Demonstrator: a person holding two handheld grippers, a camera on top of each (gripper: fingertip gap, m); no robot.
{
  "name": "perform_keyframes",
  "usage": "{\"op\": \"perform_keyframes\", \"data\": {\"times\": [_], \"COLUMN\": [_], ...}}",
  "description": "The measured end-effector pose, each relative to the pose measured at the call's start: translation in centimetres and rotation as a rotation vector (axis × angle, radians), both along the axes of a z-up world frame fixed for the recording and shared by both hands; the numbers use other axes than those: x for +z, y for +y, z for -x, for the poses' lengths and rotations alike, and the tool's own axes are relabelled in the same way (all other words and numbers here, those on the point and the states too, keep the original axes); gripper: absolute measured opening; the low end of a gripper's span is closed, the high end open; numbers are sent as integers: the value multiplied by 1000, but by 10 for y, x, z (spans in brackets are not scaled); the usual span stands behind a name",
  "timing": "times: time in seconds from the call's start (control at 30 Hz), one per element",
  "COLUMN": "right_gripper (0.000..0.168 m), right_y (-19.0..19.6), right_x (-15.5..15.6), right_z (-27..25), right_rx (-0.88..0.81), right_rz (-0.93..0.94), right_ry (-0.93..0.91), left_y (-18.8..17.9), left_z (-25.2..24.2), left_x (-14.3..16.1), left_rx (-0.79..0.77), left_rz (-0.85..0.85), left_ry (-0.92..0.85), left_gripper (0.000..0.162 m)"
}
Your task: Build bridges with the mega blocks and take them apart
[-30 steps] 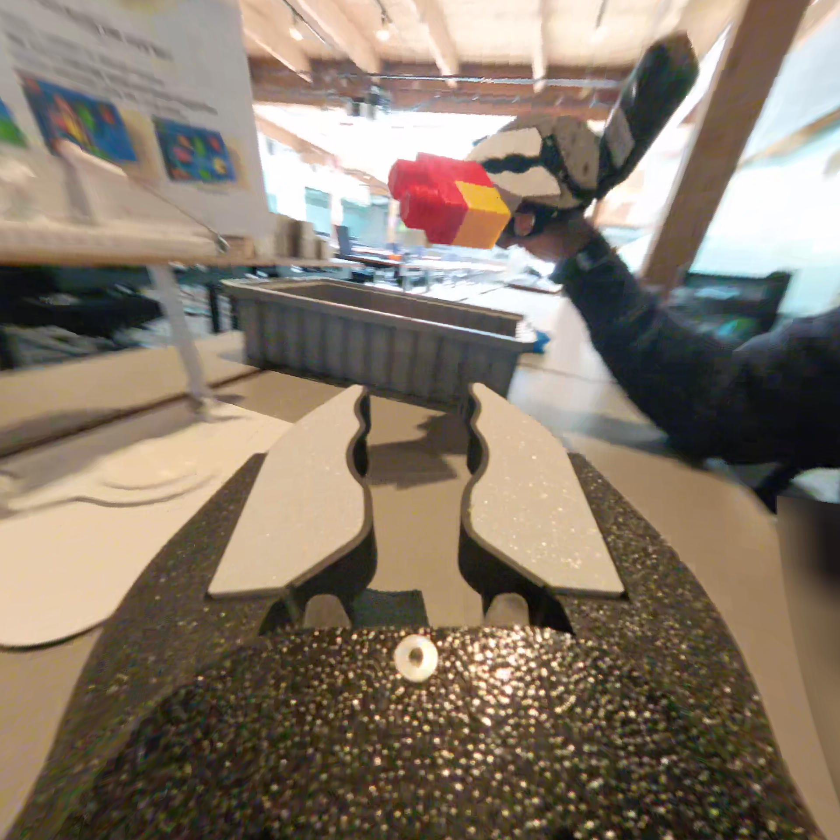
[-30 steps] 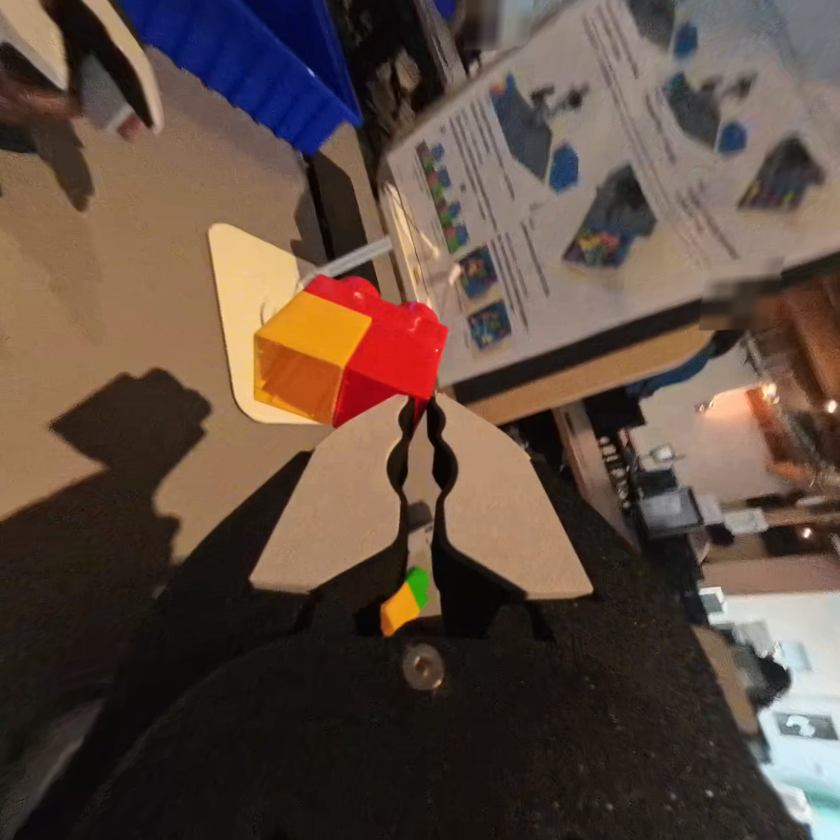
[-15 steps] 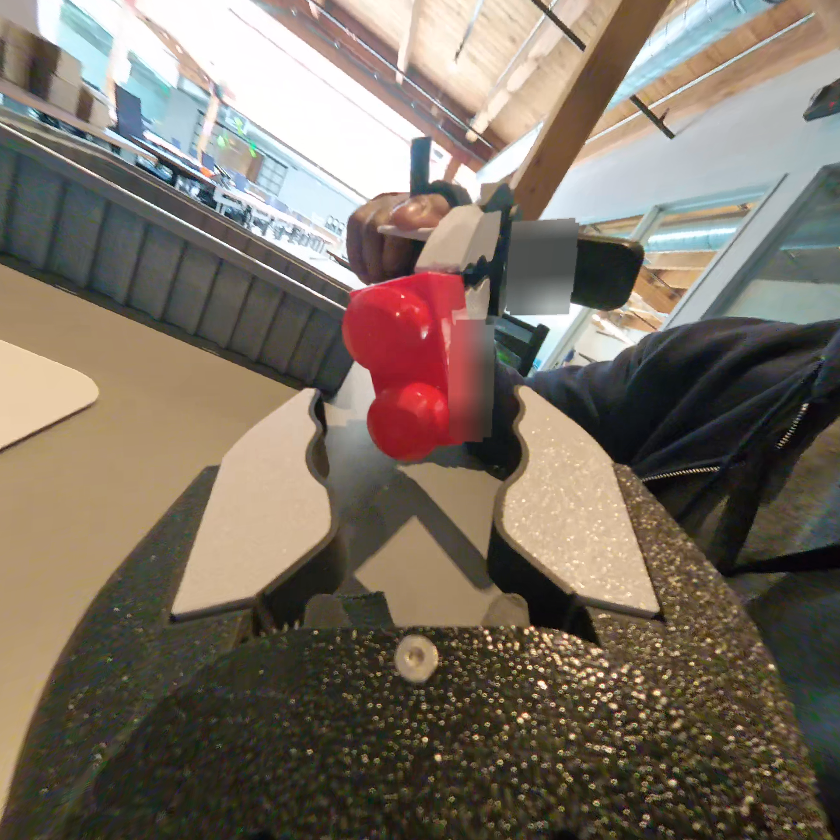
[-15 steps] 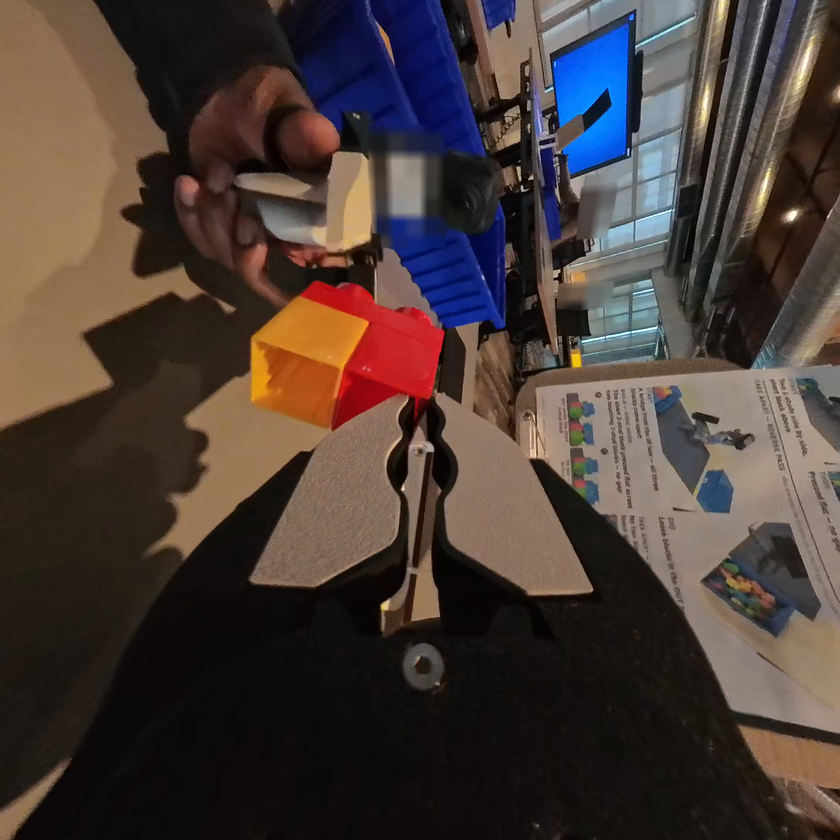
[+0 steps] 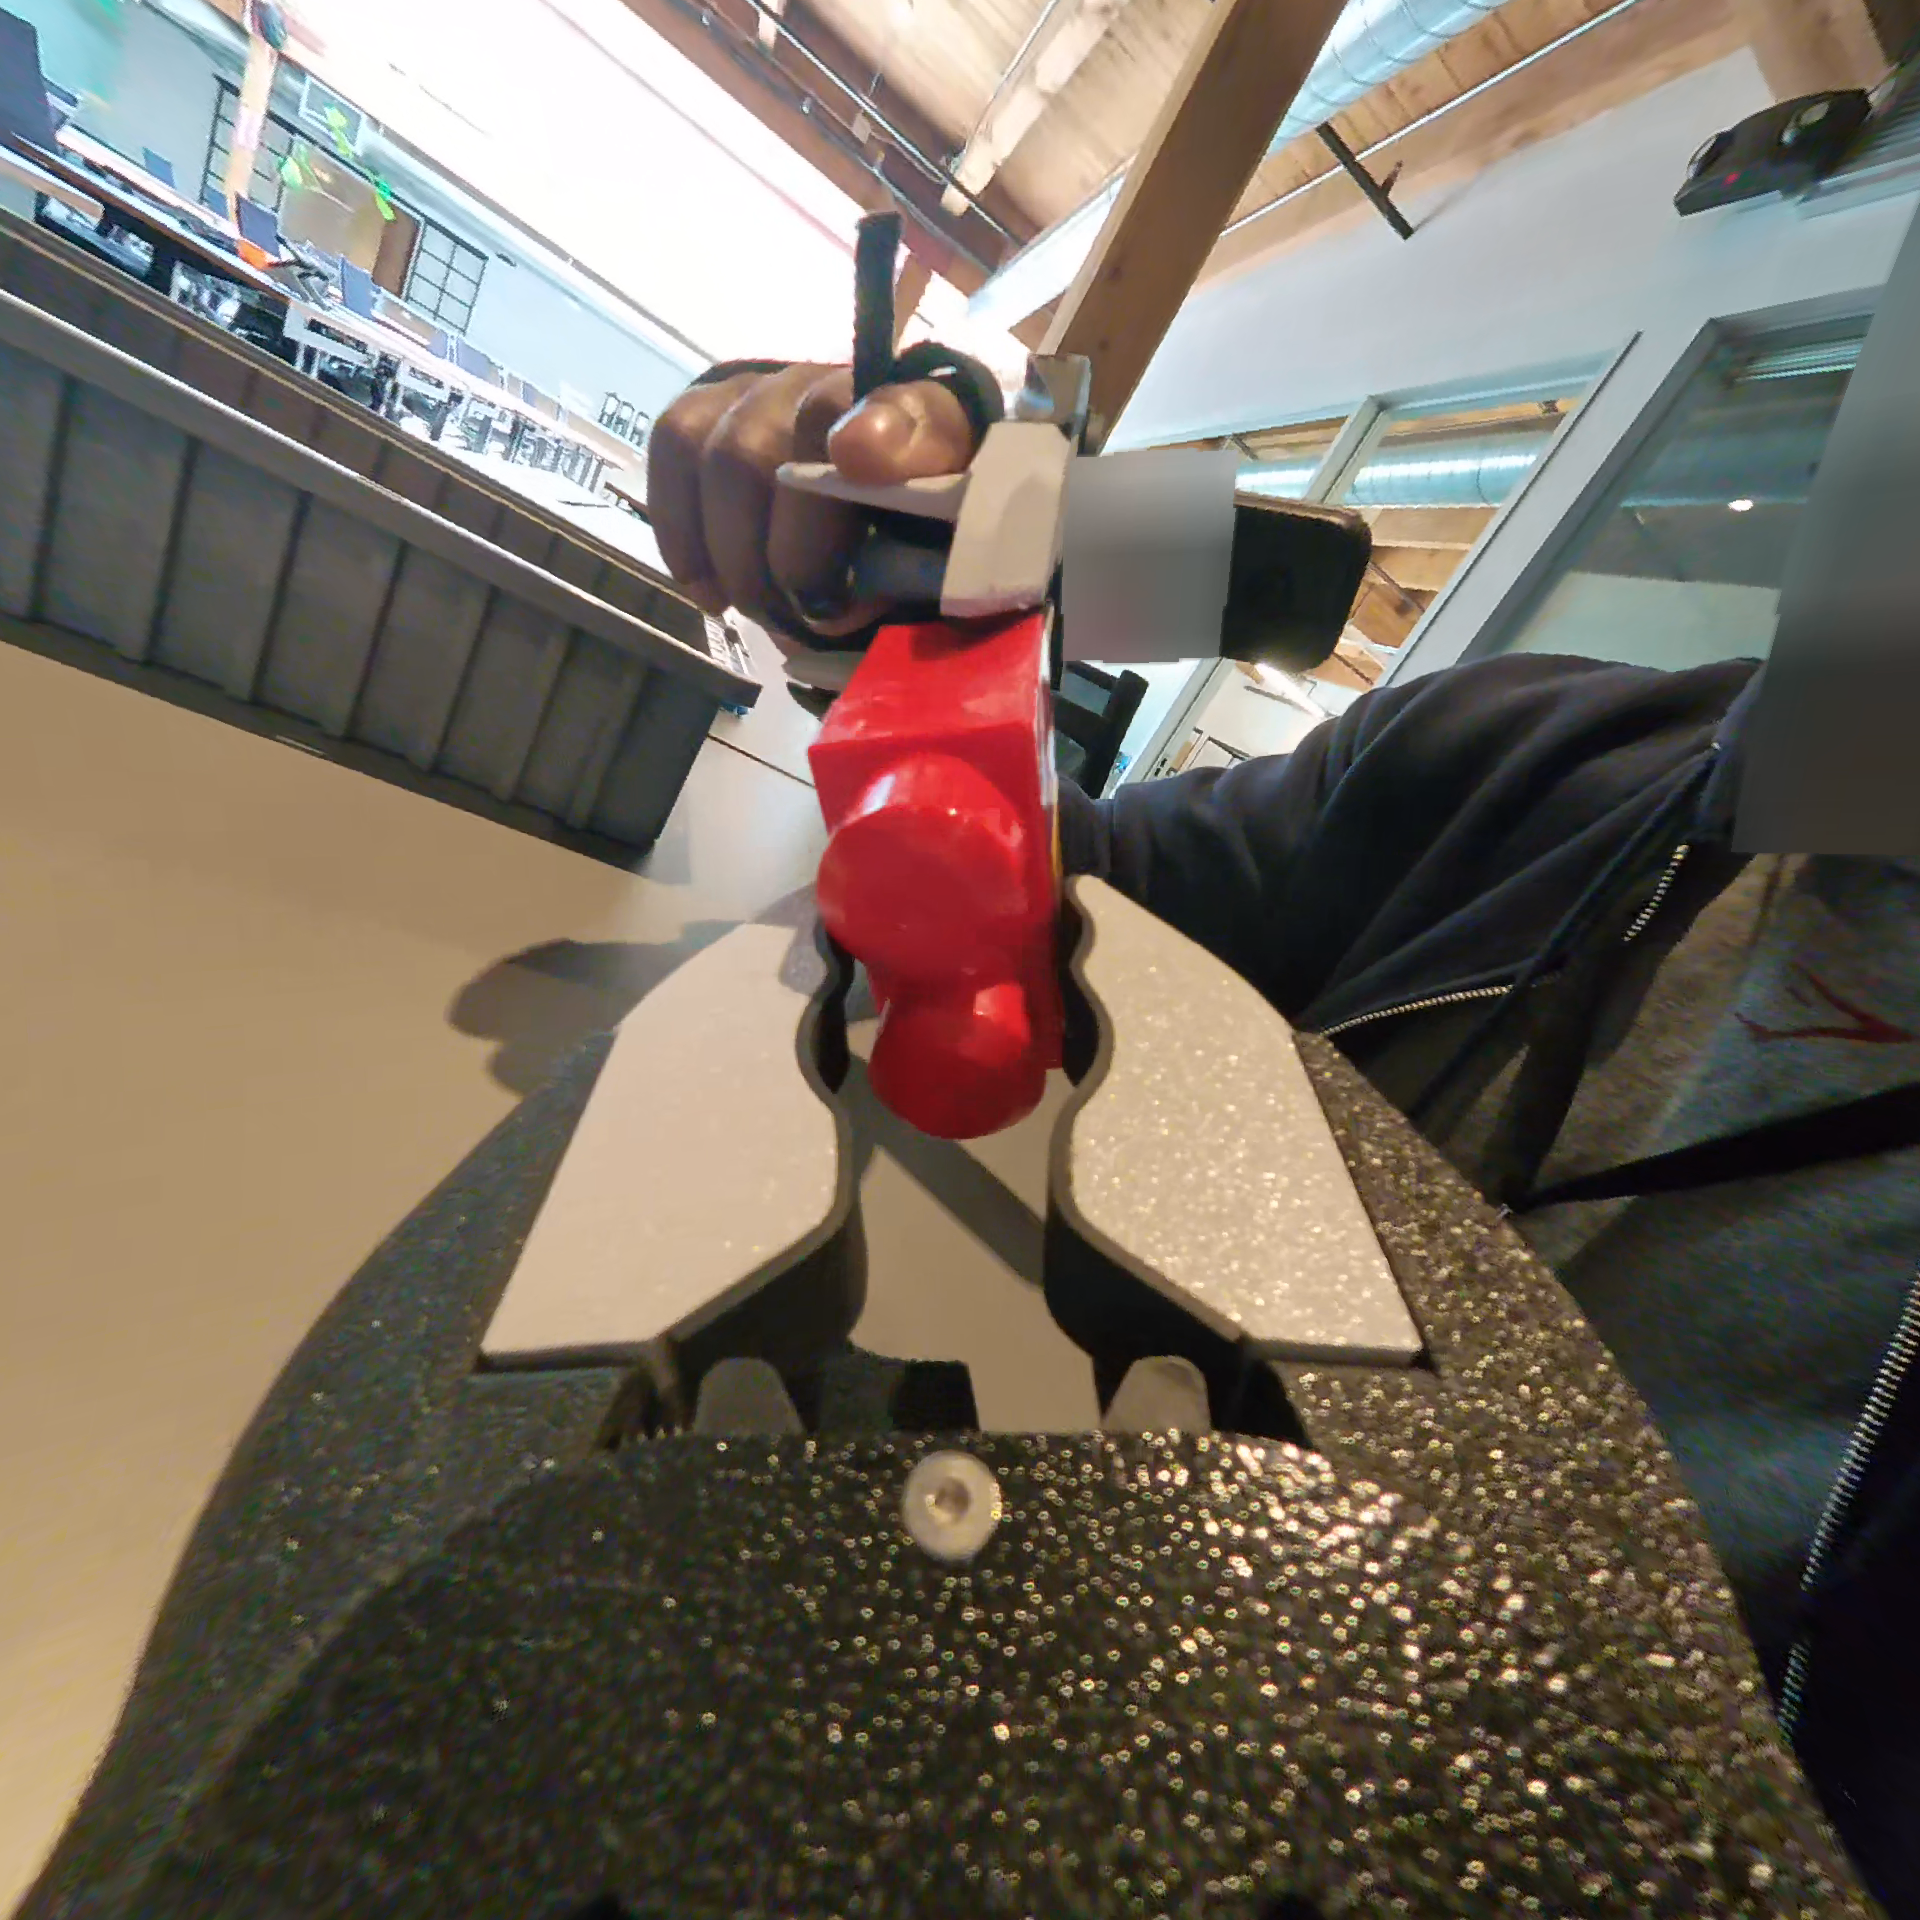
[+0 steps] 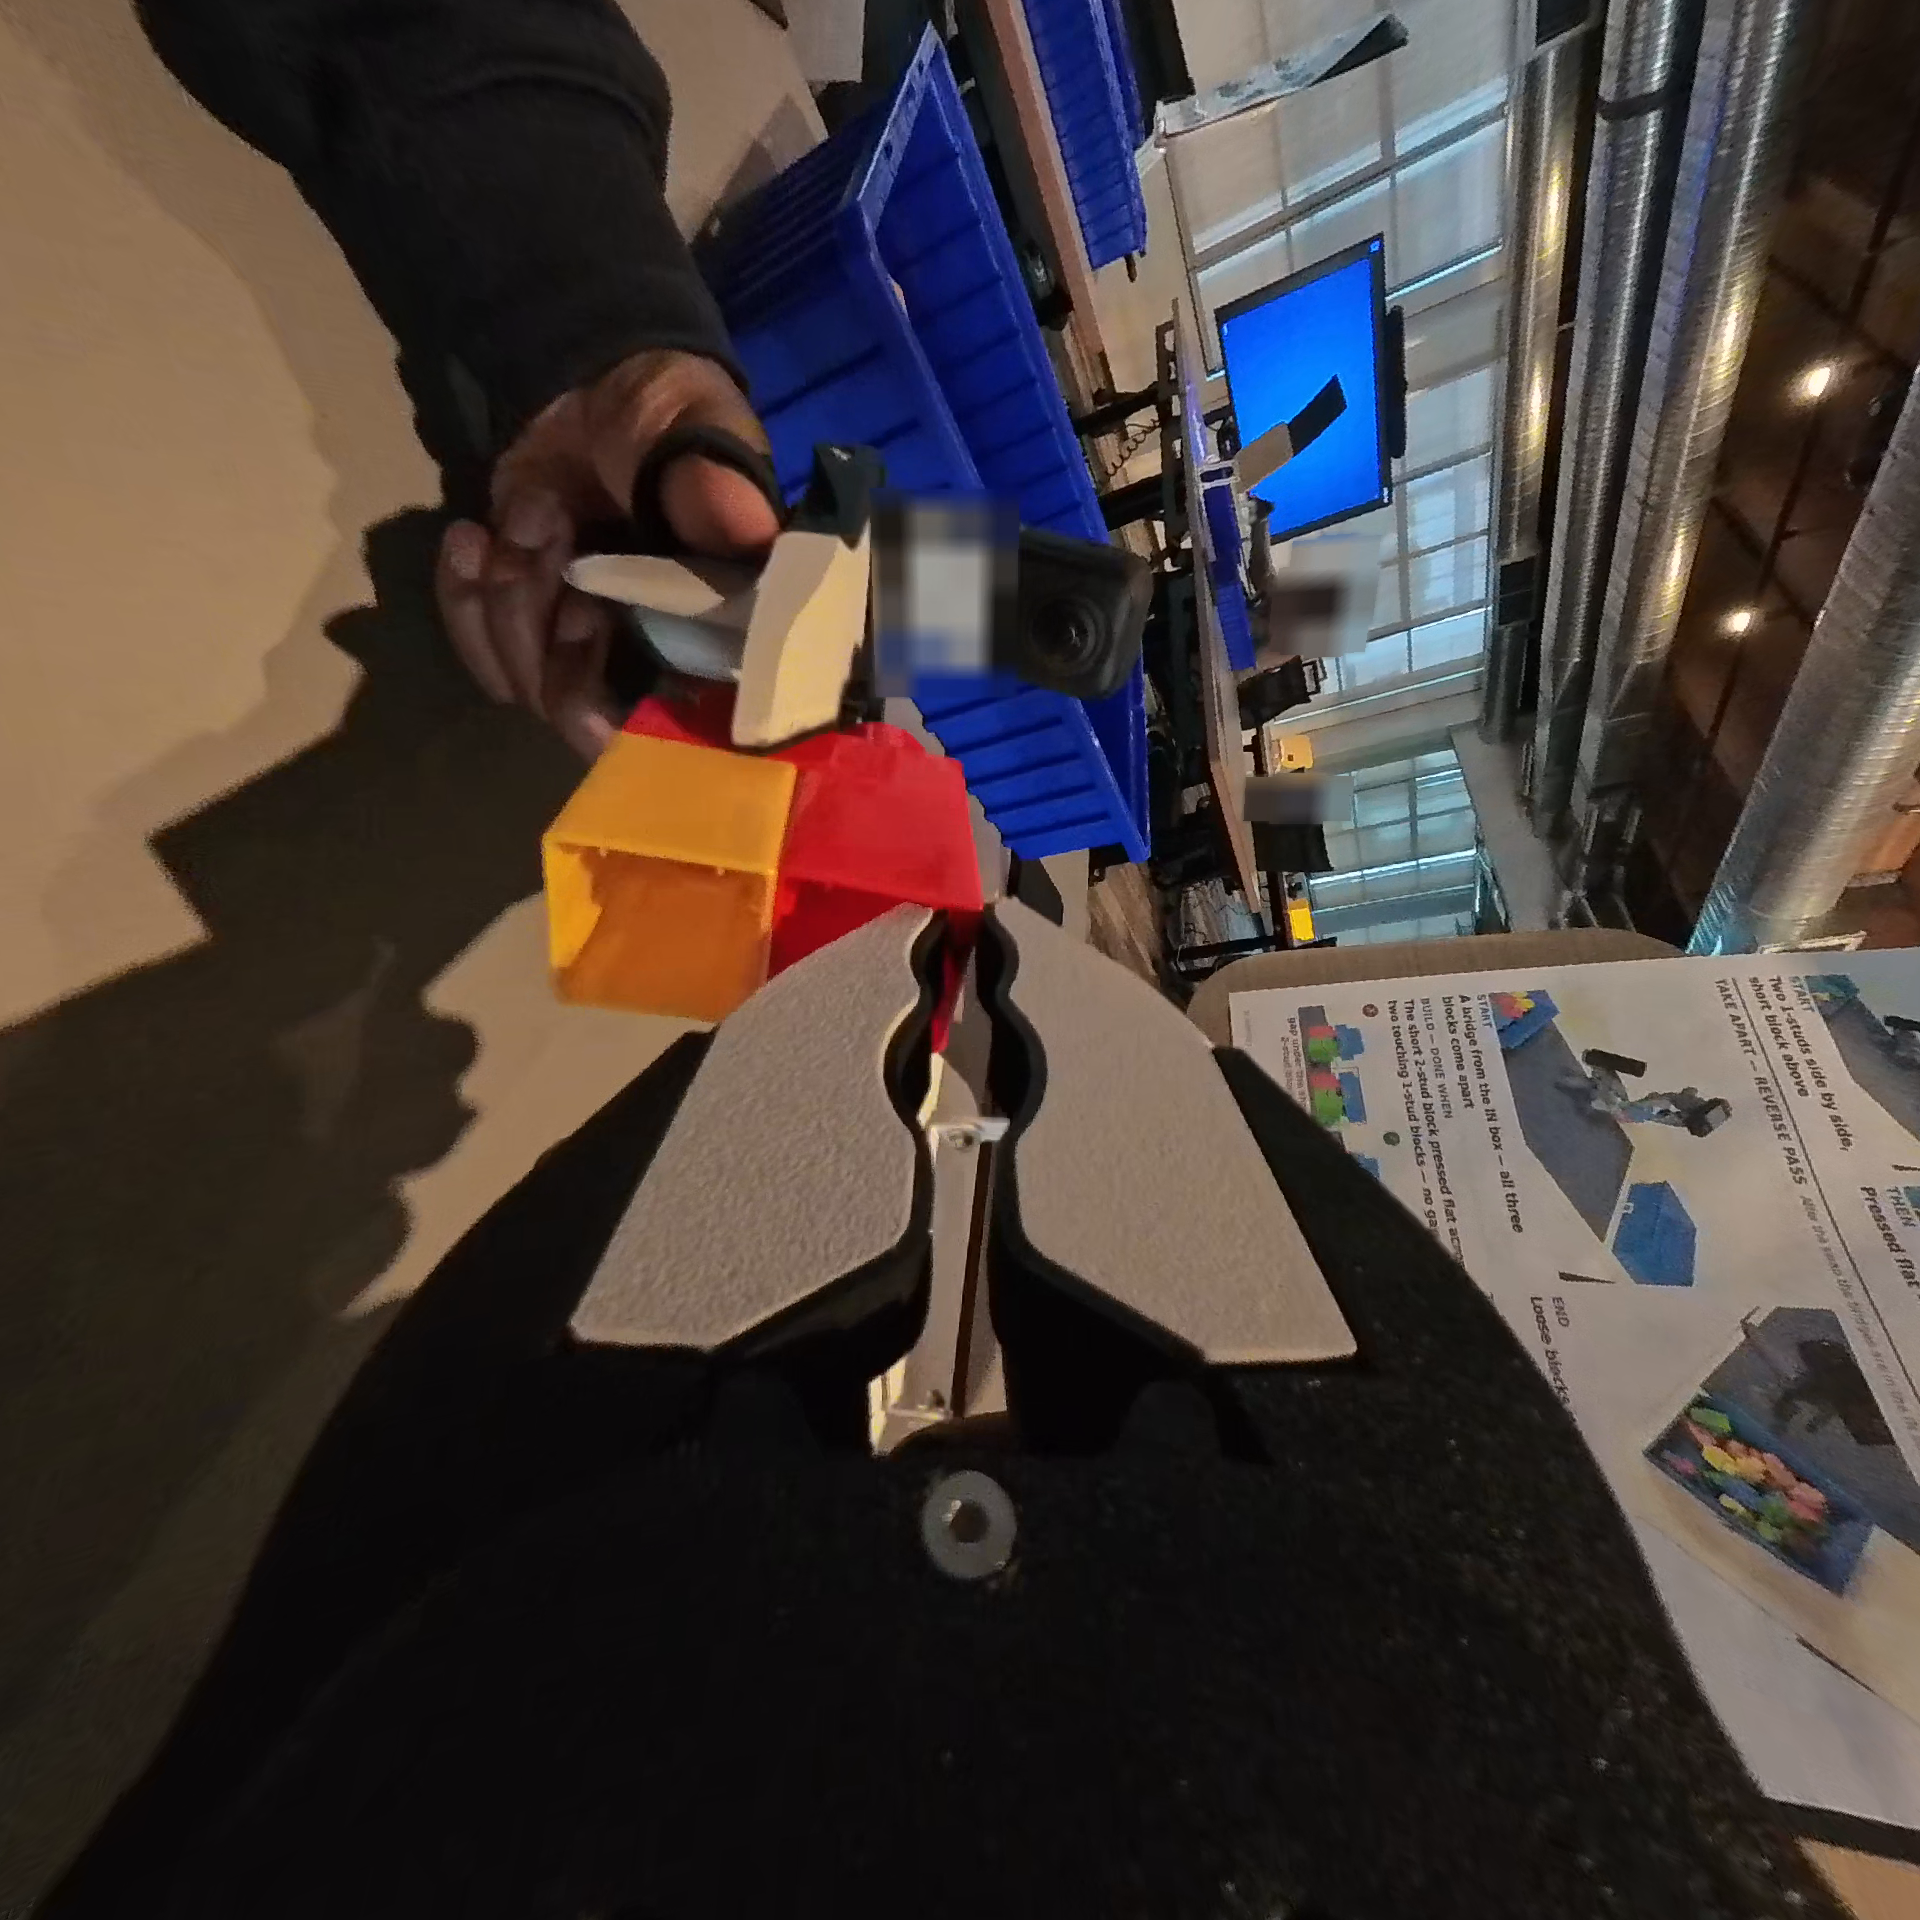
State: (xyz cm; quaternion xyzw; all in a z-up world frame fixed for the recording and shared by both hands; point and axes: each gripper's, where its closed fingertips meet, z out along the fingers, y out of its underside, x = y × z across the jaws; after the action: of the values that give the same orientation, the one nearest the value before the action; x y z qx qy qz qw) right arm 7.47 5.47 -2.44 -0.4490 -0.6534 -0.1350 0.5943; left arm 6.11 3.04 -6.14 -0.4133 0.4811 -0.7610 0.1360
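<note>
Two grippers meet on one red block (image 5: 940,883): right gripper (image 6: 961,940) clamps its edge; left gripper (image 5: 951,940), half-open, straddles its studs, contact unclear; a yellow block (image 6: 665,894) is attached.

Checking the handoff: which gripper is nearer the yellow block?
Right. The right gripper is shut on the red block adjoining the yellow block; the left gripper straddles the red block's far, studded side.

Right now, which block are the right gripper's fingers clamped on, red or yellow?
The red block. The right gripper pinches its edge; the yellow block sticks out to the side, untouched.
</note>
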Motion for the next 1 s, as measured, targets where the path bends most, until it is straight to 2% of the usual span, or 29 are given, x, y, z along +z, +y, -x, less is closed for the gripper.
{"op": "perform_keyframes", "data": {"times": [0.1, 0.27, 0.4, 0.53, 0.6, 0.67, 0.73, 0.8, 0.9, 1.0], "right_gripper": [5, 8, 36, 53, 75, 82, 82, 72, 39, 37], "right_y": [-1, 1, 9, 19, 19, 18, 17, 14, 13, 12], "right_x": [2, 0, -2, -7, -14, -21, -26, -29, -31, -34], "right_z": [2, -1, -13, -26, -25, -19, -13, -7, -3, -3], "right_rx": [5, -9, -19, -28, 3, 24, 41, 60, 62, 49], "right_rz": [-9, 65, 257, 541, 701, 803, 824, 821, 796, 800], "right_ry": [17, 113, 299, 563, 669, 725, 743, 735, 697, 656], "left_y": [1, 9, 22, 39, 45, 46, 43, 39, 34, 34], "left_z": [1, -3, -7, -8, -8, -9, -12, -15, -18, -18], "left_x": [1, 3, -1, 1, 2, 0, -7, -14, -21, -24], "left_rx": [-9, 113, 249, 396, 464, 497, 479, 468, 448, 431], "left_rz": [6, -140, -281, -402, -479, -556, -606, -646, -684, -668], "left_ry": [-8, -75, -91, -117, -119, -115, -94, -73, -49, -31], "left_gripper": [36, 35, 35, 35, 35, 35, 35, 35, 35, 35]}}
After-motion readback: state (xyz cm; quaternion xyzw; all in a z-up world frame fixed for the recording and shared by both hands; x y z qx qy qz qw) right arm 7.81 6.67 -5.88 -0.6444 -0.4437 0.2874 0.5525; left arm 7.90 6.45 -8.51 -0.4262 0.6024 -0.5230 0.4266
